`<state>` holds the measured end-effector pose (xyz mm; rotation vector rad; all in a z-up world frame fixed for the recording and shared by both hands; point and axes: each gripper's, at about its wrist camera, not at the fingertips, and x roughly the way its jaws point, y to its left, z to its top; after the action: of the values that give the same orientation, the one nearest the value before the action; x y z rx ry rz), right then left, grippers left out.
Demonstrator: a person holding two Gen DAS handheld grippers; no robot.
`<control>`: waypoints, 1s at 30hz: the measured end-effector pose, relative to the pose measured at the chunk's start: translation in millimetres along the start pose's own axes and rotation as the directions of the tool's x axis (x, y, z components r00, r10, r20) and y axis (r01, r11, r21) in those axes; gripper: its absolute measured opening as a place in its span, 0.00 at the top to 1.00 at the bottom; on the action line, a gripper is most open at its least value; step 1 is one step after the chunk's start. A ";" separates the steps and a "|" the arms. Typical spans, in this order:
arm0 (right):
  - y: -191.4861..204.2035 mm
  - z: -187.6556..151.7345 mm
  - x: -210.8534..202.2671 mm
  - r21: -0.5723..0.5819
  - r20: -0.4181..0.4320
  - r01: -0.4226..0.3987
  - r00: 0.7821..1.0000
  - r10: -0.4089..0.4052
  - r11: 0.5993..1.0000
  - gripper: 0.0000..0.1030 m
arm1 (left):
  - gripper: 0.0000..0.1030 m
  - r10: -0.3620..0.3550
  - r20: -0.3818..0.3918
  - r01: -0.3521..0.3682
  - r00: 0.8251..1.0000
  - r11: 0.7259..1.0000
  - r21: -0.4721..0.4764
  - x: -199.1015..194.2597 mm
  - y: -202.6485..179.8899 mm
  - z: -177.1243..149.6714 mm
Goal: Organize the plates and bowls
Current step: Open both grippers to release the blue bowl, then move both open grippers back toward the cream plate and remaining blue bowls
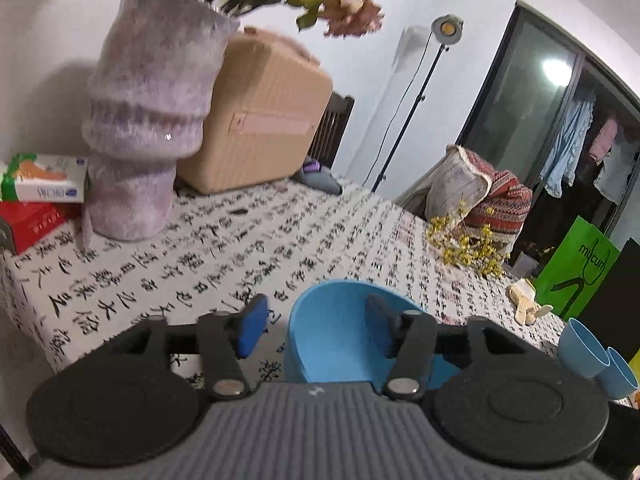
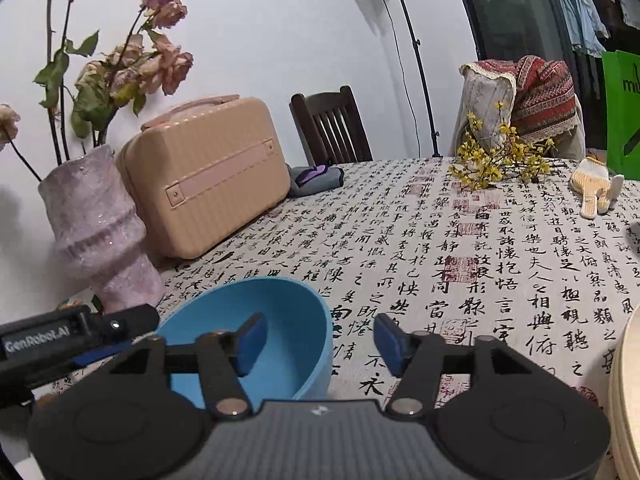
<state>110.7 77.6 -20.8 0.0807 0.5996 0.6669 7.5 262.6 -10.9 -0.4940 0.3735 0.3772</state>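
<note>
While both grippers hover low over a table covered in a white cloth (image 2: 460,248) printed with black calligraphy, a blue bowl (image 2: 256,320) sits on that cloth between and just ahead of them.

Seen from the left wrist, the left gripper (image 1: 316,324) has its jaws spread apart with nothing pressed between the pads. Its left pad hangs over bare cloth, outside the bowl's rim; its right finger reaches over the bowl's hollow, so the near-left wall of the bowl (image 1: 340,336) stands in the gap — untouched, as far as can be seen.

Seen from the right wrist, the right gripper (image 2: 320,340) is likewise spread wide and grips nothing. Its left pad hangs above the bowl's inside, its right pad over the cloth, with the bowl's right rim between them. The left gripper's black body enters this view at 9 o'clock.

At 10 o'clock from the bowl stands a mottled pink vase (image 2: 96,232) of dried roses; at 11 o'clock, a peach hard case (image 2: 208,176). Yellow flower sprigs (image 2: 500,160) lie at 2 o'clock — well apart. Two small blue cups (image 1: 596,356) rest at 3 o'clock in the left view. Pale stacked plates (image 2: 624,400) edge the right view at 4 o'clock.
</note>
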 end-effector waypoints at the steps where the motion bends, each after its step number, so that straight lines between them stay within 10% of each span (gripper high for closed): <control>1: -1.1 -0.6 -2.1 0.001 0.006 0.000 1.000 0.000 1.000 0.34 | 0.31 0.001 0.013 -0.001 1.000 1.000 0.008 -2.8 -0.2 -0.6; 11: -10.8 -6.2 -22.7 -0.012 0.065 0.015 0.998 -0.014 1.000 0.00 | 0.00 -0.007 0.117 0.004 0.993 1.000 0.027 -23.5 5.9 -10.1; 30: -30.5 -15.2 -63.1 -0.009 0.138 0.034 0.990 -0.032 0.999 0.00 | 0.00 0.005 0.201 -0.018 0.980 0.998 0.061 -54.2 3.8 -25.7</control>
<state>80.0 13.7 -9.9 0.1050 0.4633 0.6269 -47.5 238.5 -10.0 -0.3887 0.1918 0.4218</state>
